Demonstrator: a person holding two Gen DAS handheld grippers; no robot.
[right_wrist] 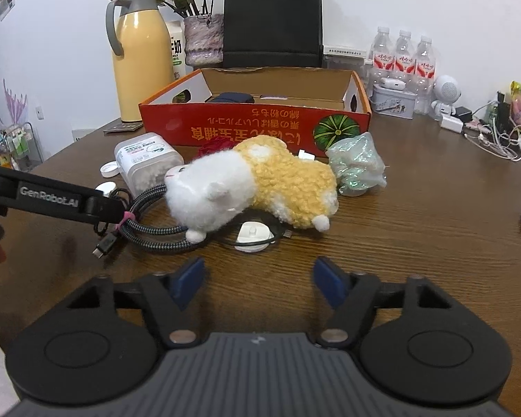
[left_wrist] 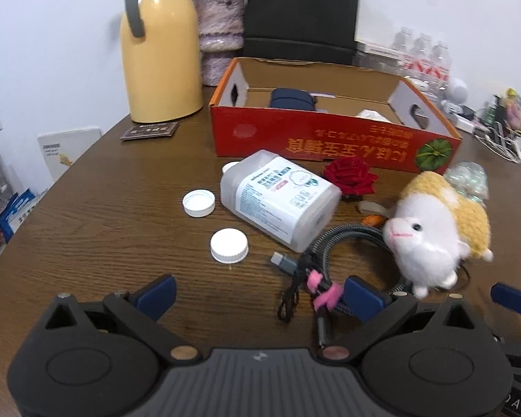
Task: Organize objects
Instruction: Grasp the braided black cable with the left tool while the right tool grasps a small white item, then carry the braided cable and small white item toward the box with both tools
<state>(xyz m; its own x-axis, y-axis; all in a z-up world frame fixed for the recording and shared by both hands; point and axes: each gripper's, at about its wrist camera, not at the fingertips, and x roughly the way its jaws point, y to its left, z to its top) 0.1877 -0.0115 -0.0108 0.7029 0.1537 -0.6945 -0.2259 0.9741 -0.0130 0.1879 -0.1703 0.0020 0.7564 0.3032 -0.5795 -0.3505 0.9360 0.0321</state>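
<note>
The plush toy [right_wrist: 250,187] lies on the table [right_wrist: 416,236] straight ahead of the right gripper [right_wrist: 257,281], long axis crosswise, jaws partly open and empty. The left gripper [left_wrist: 260,295], wide and empty, seems nearer the braided cable [left_wrist: 347,239].

Place: a lived-in room of a home or small office; which of the two cannot be told.
Table: a round dark wooden table [right_wrist: 416,229] against a plain white wall.
Drinks: a yellow thermos jug [right_wrist: 140,55], a milk carton [right_wrist: 176,48] and three water bottles [right_wrist: 403,59].
Decoration: a vase of dried flowers [right_wrist: 203,36].
Clutter: chargers and tangled cables [right_wrist: 496,139], a small white robot-shaped speaker [right_wrist: 446,95], a black paper bag [right_wrist: 272,22].
</note>
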